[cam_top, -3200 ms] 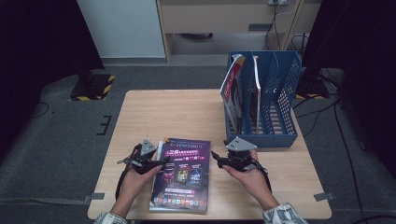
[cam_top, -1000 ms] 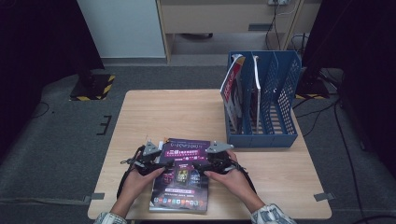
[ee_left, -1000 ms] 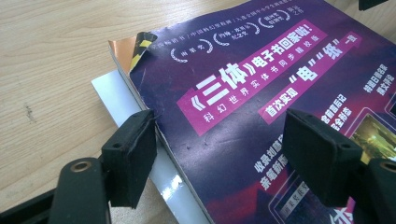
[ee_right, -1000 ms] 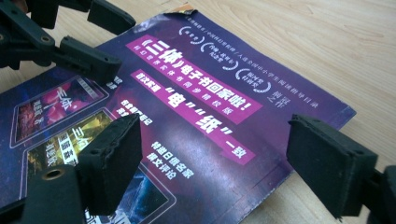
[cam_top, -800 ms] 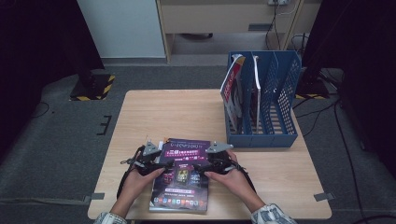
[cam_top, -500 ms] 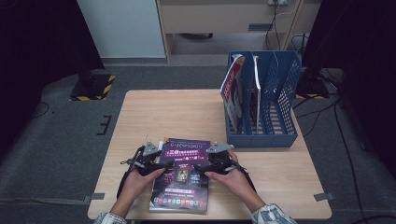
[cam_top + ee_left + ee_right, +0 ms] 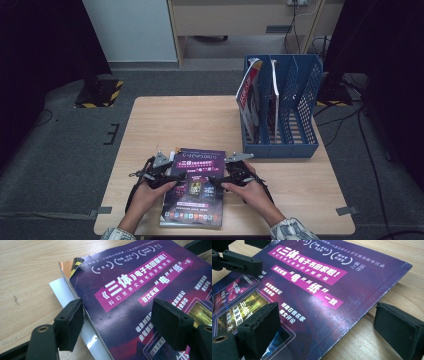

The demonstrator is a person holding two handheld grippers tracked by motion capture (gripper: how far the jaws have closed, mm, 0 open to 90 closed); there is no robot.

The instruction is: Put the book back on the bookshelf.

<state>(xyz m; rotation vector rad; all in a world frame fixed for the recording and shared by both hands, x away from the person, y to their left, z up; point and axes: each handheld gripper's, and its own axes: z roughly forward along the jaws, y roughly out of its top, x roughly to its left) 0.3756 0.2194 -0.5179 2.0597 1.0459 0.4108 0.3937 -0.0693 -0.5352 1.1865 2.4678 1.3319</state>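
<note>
Centrally, one wooden table (image 7: 200, 125) bears one blue file rack (image 7: 295, 110) holding upright magazines, and one purple magazine (image 7: 195, 190), glossy, with pink banners and a curled corner, lying flat at the near edge. Two grippers, left gripper (image 7: 172, 177) and right gripper (image 7: 220, 179), straddle its side edges, jaws open; the right's have just been opening.

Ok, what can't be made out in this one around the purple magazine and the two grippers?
- High view: small print on the purple magazine is too small to read.
- High view: the hands cover the left gripper and right gripper, hiding jaw contact.
- Left gripper view: the white sheet lies mostly hidden under the magazine.
- High view: covers in the blue file rack are edge-on.
</note>
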